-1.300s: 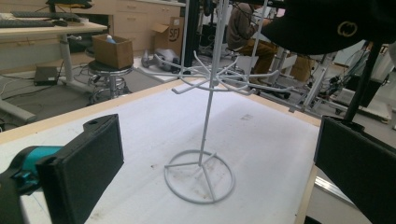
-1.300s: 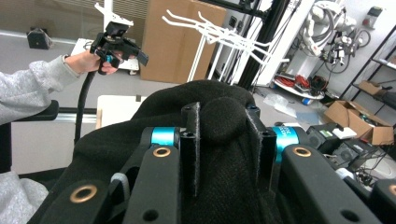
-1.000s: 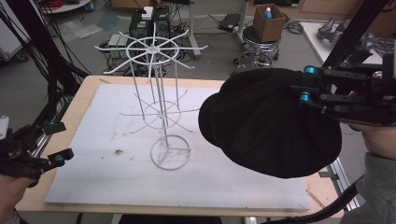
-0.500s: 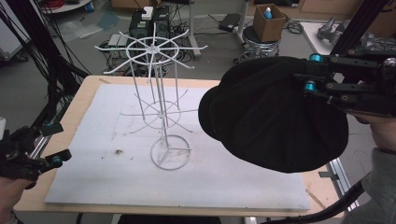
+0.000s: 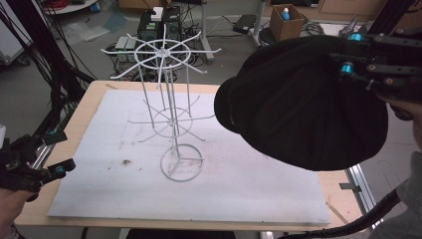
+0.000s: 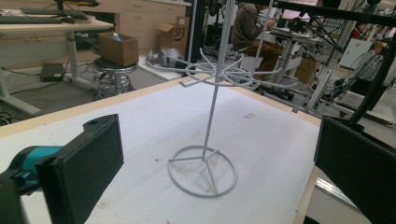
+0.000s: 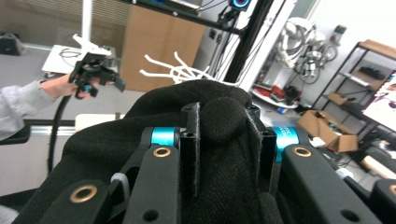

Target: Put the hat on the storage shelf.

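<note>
- Left gripper [image 5: 47,154] sits at the table's [image 5: 89,107] left edge, jaws apart, its hand cropped.
- White wire rack [image 5: 169,114] stands mid-table.
- Black cap [image 5: 303,109], held aloft right, hides the table's right side.
- Right gripper [image 7: 224,140] pinches its fabric.

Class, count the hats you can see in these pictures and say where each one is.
1. A black fabric cap hangs in the air right of the white wire rack, clamped in the right gripper. None hang on the rack's arms.

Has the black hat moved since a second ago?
Yes. The hat, clamped in the right gripper, has risen: in the high view its lower edge sits higher against the table edge, and it is still right of the rack.
</note>
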`<state>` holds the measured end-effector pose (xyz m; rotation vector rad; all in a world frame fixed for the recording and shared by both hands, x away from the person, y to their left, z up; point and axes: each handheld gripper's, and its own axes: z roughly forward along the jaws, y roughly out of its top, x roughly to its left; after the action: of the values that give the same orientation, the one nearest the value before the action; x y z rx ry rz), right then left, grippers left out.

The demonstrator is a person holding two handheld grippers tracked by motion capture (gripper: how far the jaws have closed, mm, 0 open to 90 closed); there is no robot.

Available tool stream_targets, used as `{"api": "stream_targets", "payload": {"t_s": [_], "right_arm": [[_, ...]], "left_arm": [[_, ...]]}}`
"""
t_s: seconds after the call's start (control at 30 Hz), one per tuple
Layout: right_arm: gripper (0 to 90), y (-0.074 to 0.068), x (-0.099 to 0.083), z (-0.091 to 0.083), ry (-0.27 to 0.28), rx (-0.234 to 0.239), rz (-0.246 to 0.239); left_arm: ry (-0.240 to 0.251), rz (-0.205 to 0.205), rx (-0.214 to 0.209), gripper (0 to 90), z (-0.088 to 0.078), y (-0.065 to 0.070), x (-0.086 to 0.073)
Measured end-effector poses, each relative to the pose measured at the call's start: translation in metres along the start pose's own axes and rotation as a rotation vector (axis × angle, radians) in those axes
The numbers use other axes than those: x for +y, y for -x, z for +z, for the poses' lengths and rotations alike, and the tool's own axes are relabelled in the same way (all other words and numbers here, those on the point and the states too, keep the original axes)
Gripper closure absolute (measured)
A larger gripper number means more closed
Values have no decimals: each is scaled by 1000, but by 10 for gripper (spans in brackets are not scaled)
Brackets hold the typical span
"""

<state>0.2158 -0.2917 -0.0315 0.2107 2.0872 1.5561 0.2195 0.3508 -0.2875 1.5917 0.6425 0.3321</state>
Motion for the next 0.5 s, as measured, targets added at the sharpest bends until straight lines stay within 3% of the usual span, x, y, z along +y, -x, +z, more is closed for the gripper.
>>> {"api": "stream_targets", "payload": {"t_s": [0.5], "right_arm": [[713,9,37,-2,21,-79,-1]], "left_arm": [[6,-11,-9,17,-2,-5,-1]]}}
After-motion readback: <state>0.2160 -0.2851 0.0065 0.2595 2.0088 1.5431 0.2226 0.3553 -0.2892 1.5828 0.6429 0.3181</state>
